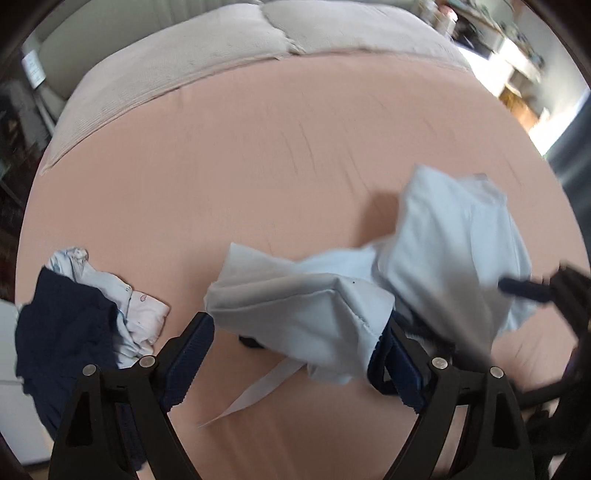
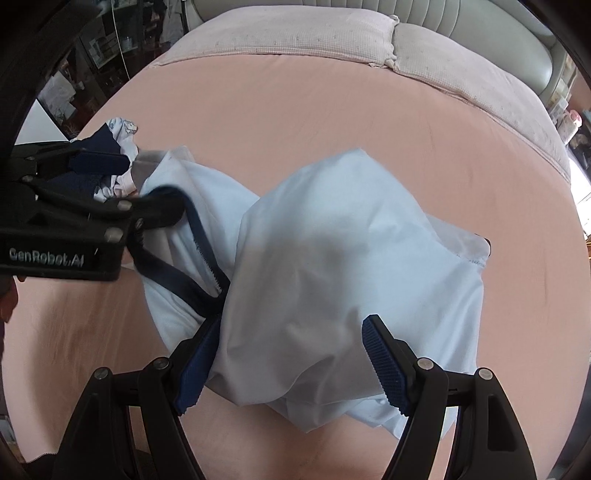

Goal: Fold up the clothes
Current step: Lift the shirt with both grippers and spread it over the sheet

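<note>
Both tongs hang steeply over the bed with their blue pads spread. Between the fingers of the left tongs [image 1: 299,354] lies a bunched corner of the pale blue garment [image 2: 332,266]; the cloth brushes one pad, but the pads stand wide and do not pinch it. Cloth also bulges up between the parted pads of the right tongs [image 2: 291,365], which stand either side of it; from here I judge them open, not gripping.

That garment sits right under both tongs as a loose, puffed heap on the pink sheet [image 1: 229,155], with a dark-trimmed edge [image 2: 199,258] curling across it on the side nearest the left tongs, and a white ribbon or label [image 1: 255,391] trailing out beneath them. No flat panel or clean crease shows, so the folding looks barely begun: it needs spreading out, then folding over.

Further off, out beyond the left tongs, a small pile waits: a navy piece [image 1: 62,339] and a white printed one [image 1: 129,314], both crumpled and unfolded. Ahead of both tongs, well apart from the clothes, the pillows [image 2: 288,33] lie at the head of the bed.
</note>
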`<action>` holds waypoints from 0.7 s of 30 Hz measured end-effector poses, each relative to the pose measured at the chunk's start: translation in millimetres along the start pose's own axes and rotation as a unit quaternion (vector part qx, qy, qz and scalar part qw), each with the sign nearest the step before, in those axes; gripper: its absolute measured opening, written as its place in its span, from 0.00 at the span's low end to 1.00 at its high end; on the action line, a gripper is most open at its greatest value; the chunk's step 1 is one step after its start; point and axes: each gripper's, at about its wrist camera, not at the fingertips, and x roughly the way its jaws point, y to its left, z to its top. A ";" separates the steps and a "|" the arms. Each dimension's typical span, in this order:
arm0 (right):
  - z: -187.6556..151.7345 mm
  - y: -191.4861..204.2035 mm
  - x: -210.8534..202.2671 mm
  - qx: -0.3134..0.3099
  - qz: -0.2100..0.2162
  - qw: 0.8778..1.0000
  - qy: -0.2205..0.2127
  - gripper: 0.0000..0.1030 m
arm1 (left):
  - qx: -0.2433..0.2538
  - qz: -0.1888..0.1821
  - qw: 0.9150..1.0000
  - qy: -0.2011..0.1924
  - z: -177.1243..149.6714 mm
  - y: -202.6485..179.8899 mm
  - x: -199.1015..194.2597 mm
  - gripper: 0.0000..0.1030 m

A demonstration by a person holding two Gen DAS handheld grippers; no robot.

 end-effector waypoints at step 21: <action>11.6 -24.7 -12.5 0.017 0.014 1.000 0.001 0.74 | -0.154 -0.110 0.981 -0.053 -19.6 48.7 27.3 0.21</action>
